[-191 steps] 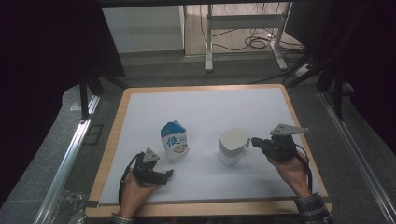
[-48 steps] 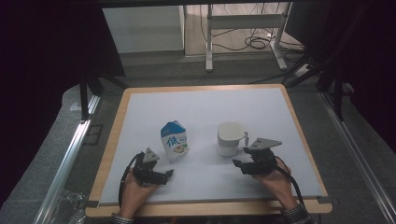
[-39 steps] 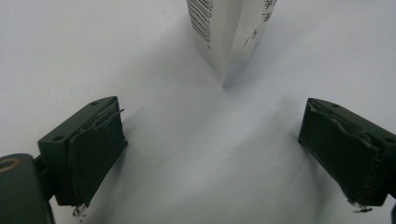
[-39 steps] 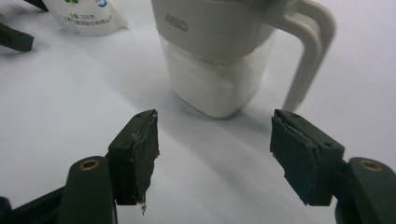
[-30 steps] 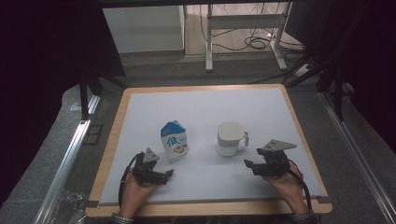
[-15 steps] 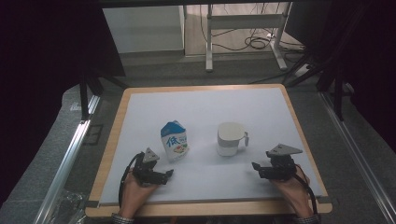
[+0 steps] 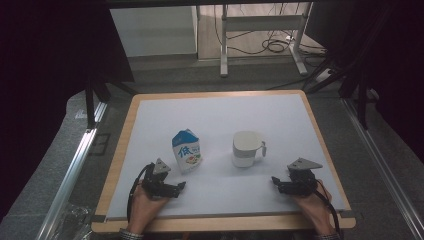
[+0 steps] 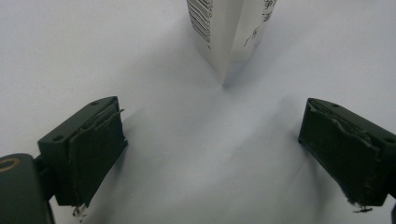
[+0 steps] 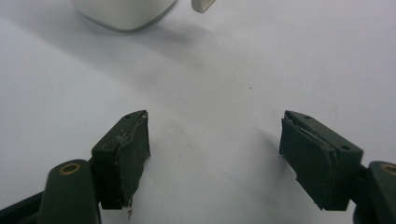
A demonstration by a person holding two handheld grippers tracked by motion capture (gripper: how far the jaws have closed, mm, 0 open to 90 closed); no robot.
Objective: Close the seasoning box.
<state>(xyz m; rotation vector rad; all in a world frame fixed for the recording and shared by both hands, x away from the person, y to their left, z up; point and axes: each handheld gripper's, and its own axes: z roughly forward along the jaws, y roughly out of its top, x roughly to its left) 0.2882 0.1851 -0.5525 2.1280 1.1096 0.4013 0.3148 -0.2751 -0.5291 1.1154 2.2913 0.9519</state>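
My left gripper (image 7: pixel 181 186) at near left of bench (image 7: pixel 220 112), jaws released, empty; milk carton (image 7: pixel 186 150) upright just beyond. My right gripper (image 7: pixel 274 181) at near right, jaws released, empty; white mug (image 7: pixel 246 148) farther left, apart, handle facing right.

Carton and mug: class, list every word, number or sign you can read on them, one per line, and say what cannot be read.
"低" – large blue character on the front of the carton.
Barcode with small digits on the carton's side, in the left gripper view: too small to read.
Small handwriting-like print on the carton's other face: too blurred to read.
Mug: plain white, no text.
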